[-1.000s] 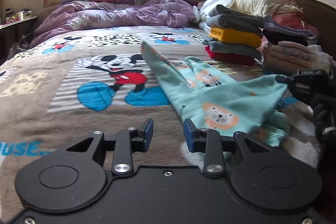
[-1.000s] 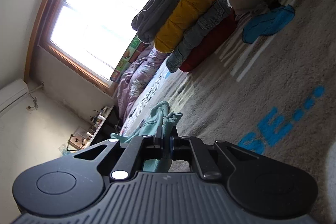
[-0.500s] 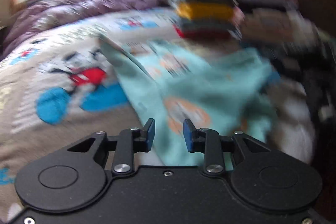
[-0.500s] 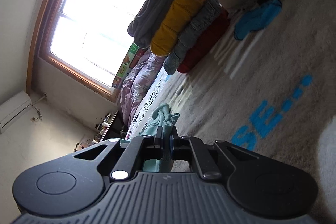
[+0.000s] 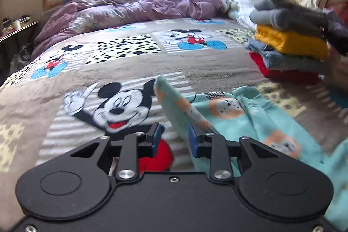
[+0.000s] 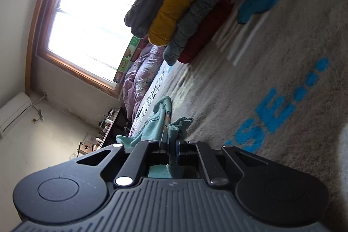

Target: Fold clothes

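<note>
Close up, the left tongs [image 5: 171, 138] hover low over the bed [image 5: 195, 64] with their blue pads apart and closing. Nothing is pinched between them; a raised fold of the mint-green garment [image 5: 250, 114] stands just beyond the right-hand pad. The right tongs [image 6: 172, 145], seen in their own tilted view, are clamped tight on a bunched edge of the same mint-green garment [image 6: 152, 125], holding it slightly off the blanket. This garment, printed with orange animal faces, lies partly spread and rumpled across the cartoon-mouse blanket, near the foot of the bed. Beyond it, to the right, sits a neat stack of folded clothes [image 5: 289, 45]: grey, mustard yellow, grey-blue and red. Further back lies a crumpled purple duvet [image 5: 134, 8] beneath a bright window. Judging by this, several pieces are finished, while the mint one looks barely begun.
</note>
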